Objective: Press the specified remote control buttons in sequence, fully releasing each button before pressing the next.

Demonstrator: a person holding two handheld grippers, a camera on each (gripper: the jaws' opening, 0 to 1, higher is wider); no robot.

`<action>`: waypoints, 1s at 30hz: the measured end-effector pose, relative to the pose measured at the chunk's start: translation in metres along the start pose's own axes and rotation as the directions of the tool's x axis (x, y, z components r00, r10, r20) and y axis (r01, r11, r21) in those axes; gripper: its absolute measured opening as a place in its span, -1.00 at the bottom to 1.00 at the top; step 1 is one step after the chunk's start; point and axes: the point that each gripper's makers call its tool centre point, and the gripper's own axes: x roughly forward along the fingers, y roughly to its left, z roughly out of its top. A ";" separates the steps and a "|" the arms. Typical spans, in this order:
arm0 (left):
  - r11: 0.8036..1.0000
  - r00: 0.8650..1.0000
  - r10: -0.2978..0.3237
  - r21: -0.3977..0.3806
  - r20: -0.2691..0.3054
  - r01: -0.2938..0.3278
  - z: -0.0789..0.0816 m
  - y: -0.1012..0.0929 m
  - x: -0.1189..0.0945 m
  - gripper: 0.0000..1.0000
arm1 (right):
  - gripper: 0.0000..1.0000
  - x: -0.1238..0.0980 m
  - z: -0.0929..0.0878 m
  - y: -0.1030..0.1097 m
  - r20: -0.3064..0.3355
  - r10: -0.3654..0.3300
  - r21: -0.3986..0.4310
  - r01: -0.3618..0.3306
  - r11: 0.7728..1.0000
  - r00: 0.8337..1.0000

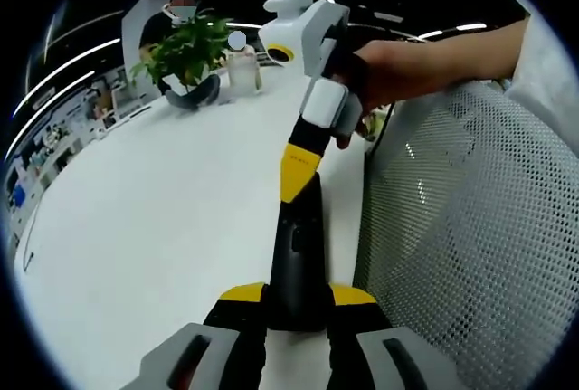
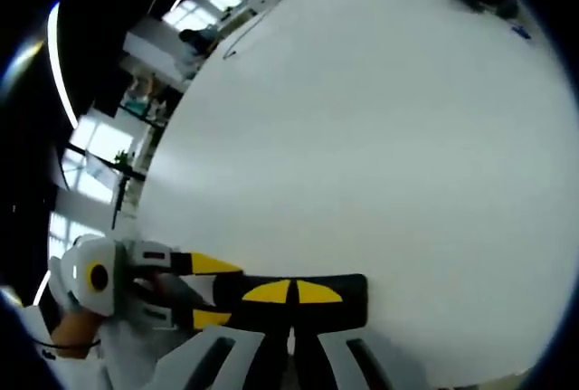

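In the left gripper view, the left claw (image 1: pixel 294 313) rises from the bottom centre, its yellow-tipped jaws closed on the near end of a dark remote (image 1: pixel 298 259). The remote lies lengthwise on the white counter (image 1: pixel 154 218), running up the middle of the frame. The right claw (image 1: pixel 297 173) reaches down from the upper centre, held by a hand (image 1: pixel 398 69) at upper right; its yellow tip rests on the far end of the remote with the jaws drawn together. A potted plant (image 1: pixel 185 55) and a clear bottle (image 1: pixel 242 69) stand at the upper left, and a mesh chair back (image 1: pixel 470 227) takes up the right side.

In the right gripper view, the right claw (image 2: pixel 291 292) sits at the bottom centre, jaws nearly touching, tips on the remote (image 2: pixel 348 299), which lies across the lower frame. The left claw (image 2: pixel 210 292) grips it from the lower left.
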 end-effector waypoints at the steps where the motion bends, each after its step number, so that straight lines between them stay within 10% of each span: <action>1: 1.000 1.000 0.000 0.000 0.000 0.000 0.000 0.000 0.000 -0.52 | -1.00 0.000 0.000 0.000 0.000 -0.002 -0.004 0.002 1.000 1.000; 30: 1.000 1.000 0.004 -0.002 0.004 -0.004 0.000 0.000 0.000 -0.52 | -1.00 -0.001 0.001 0.000 -0.012 -0.033 -0.127 0.031 0.991 0.999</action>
